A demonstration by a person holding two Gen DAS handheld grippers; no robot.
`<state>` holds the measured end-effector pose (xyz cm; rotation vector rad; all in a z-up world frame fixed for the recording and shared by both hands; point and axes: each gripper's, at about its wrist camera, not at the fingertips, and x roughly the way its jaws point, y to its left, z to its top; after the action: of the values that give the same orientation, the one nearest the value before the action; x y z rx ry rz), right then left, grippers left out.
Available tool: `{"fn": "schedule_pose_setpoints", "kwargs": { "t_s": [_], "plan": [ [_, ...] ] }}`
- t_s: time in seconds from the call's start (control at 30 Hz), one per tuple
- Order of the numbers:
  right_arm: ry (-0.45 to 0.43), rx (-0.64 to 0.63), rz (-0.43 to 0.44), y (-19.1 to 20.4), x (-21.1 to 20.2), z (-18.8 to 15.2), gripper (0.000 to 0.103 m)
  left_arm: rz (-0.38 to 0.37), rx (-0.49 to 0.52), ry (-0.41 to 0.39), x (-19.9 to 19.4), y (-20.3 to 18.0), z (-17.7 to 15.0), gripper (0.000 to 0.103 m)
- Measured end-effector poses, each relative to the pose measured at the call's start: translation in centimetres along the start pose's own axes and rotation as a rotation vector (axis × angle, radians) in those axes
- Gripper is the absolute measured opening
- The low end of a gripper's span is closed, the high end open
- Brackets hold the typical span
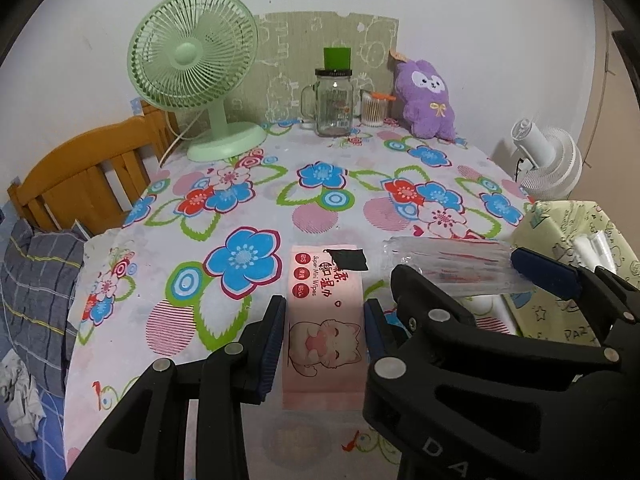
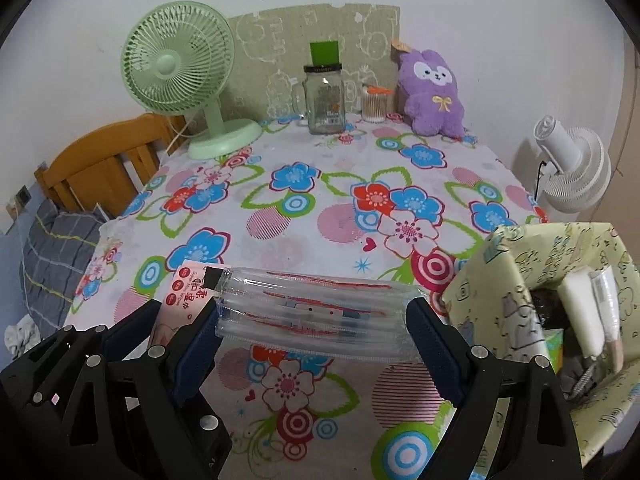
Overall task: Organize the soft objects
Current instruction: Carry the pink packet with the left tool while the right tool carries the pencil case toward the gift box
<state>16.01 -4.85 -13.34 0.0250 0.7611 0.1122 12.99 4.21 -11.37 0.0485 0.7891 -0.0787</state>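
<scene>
Left wrist view: a table under a flowered cloth [image 1: 320, 208] against a pale wall. Far back stand a green fan [image 1: 192, 68], purple plush [image 1: 426, 100] and glass jar [image 1: 334, 104]. Nearest, the left gripper [image 1: 325, 344] clamps a pink wipes pack [image 1: 324, 336]; just right, the right gripper [image 2: 312, 316], spread wide, grips a clear ribbed packet [image 2: 316, 312] beside a yellow fabric bin [image 2: 504, 280].

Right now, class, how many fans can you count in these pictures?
2: a green fan on the table's far left, and a white fan beyond the table's right edge. More may be hidden.
</scene>
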Motion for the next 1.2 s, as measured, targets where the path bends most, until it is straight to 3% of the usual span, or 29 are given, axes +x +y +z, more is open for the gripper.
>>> {"fn": "schedule_pose_setpoints", "kwargs": {
  "t_s": [0.67, 1.2],
  "plan": [
    [-0.102, -0.045, 0.037, -0.9, -6.5, 1.2, 0.091, -0.002, 0.028, -0.106, -5.9, -2.0, 1.3, 0.040],
    [-0.152, -0.039, 0.010, -4.4, -9.4, 1.7, 0.091, -0.042, 0.075, -0.143, -7.3, -6.1, 2.5, 0.040]
  ]
}}
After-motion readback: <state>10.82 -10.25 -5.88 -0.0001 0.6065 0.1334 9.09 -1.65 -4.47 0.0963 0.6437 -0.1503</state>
